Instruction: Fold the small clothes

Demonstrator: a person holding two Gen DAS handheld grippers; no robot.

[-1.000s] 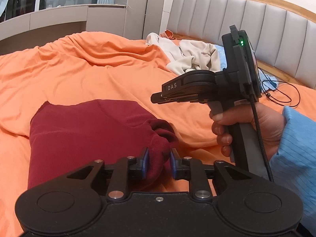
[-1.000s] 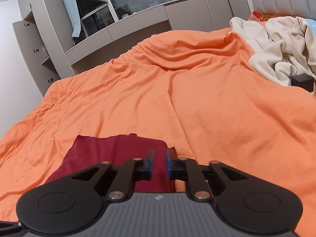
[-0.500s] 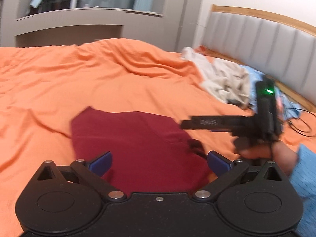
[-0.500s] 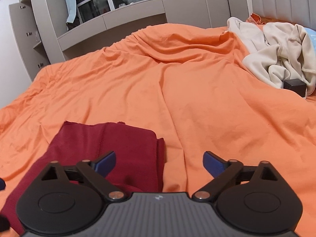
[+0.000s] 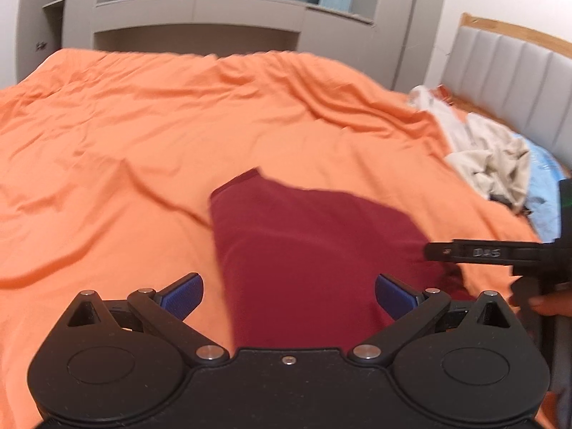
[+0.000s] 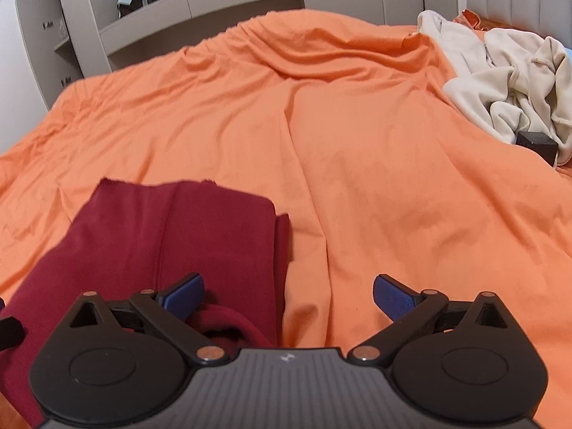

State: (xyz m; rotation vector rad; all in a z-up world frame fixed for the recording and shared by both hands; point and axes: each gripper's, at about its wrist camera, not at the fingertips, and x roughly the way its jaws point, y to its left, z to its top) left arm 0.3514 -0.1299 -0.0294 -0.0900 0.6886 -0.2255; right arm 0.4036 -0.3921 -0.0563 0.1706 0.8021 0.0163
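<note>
A dark red garment (image 5: 307, 246) lies folded flat on the orange bedsheet (image 5: 143, 136). My left gripper (image 5: 289, 295) is open and empty, just above the garment's near end. The garment also shows in the right wrist view (image 6: 171, 236), at the lower left. My right gripper (image 6: 288, 295) is open and empty over the garment's right edge and the sheet (image 6: 357, 164). The right gripper's body (image 5: 500, 250) shows at the right edge of the left wrist view, beside the garment.
A heap of cream clothes (image 6: 507, 82) lies at the far right of the bed, with a small black box (image 6: 536, 143) by it. A grey padded headboard (image 5: 507, 68) is at the right. Grey cabinets (image 5: 200, 18) stand beyond the bed.
Both grippers were shut on the red garment one second ago. They have opened, let it go and drawn back. The garment now lies flat on the sheet.
</note>
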